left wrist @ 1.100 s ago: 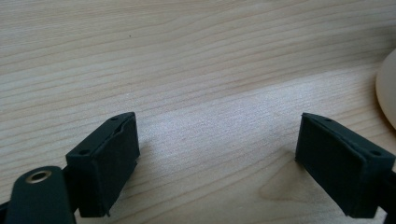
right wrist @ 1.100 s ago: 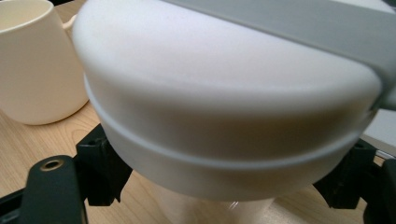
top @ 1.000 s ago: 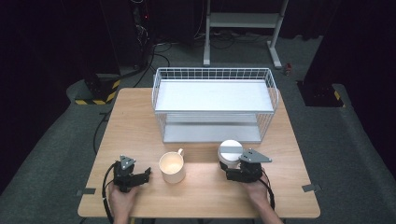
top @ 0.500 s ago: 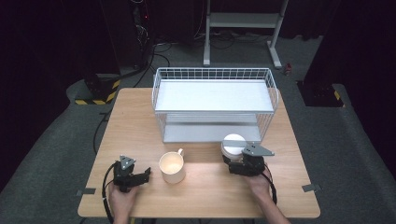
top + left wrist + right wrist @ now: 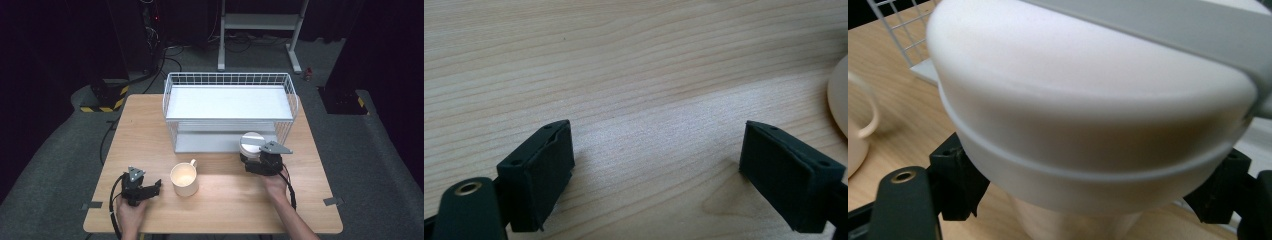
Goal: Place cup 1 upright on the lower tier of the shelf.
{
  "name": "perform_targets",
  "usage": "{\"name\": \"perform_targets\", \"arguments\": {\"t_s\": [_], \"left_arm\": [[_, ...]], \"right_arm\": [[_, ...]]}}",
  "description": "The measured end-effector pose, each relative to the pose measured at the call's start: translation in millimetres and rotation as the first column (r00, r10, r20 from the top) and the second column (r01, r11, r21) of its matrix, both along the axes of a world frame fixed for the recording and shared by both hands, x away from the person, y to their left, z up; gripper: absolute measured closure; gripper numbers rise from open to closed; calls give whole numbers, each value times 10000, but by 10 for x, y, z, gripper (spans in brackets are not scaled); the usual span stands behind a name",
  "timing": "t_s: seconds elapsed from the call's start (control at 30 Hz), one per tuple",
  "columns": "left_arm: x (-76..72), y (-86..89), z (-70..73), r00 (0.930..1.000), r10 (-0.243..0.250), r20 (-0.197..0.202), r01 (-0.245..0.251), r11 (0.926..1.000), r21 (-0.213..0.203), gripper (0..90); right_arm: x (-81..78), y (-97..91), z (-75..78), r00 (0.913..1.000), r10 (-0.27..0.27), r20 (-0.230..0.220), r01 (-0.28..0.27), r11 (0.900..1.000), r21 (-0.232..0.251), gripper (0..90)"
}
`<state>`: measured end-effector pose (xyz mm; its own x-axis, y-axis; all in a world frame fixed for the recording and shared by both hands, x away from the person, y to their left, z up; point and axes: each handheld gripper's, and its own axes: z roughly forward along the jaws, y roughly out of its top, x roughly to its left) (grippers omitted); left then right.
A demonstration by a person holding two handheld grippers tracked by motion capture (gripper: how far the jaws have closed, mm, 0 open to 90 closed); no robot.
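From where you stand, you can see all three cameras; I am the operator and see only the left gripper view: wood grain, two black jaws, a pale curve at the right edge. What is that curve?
Observer: It is the cream mug, standing upright on the table just beside the left gripper.
Operator: Where is the other gripper?
Observer: The right gripper is in front of the white wire rack, at a white lidded container.
Operator: Is it gripping that container?
Observer: In the right gripper view its jaws sit on either side of the container's base, seemingly touching it; a firm grip I cannot confirm.
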<state>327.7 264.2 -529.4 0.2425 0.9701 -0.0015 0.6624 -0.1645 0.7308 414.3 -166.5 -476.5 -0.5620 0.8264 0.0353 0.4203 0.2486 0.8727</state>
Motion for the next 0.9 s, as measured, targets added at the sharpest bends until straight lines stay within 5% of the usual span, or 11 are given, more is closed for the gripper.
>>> {"name": "perform_targets", "arguments": {"t_s": [0.33,0.67,0.9], "left_arm": [[0,0,0,10000,8,2,-8,10000,2,148],[0,0,-1,10000,15,18,-15,10000,-1,148],[1,1,-1,10000,14,32,-14,10000,7,149]], "right_arm": [[273,95,16,9983,-544,-213,544,9985,5,187],[399,168,-56,9977,-630,-267,617,9969,-483,187],[433,149,-75,9977,-640,-238,632,9975,-306,187]]}}
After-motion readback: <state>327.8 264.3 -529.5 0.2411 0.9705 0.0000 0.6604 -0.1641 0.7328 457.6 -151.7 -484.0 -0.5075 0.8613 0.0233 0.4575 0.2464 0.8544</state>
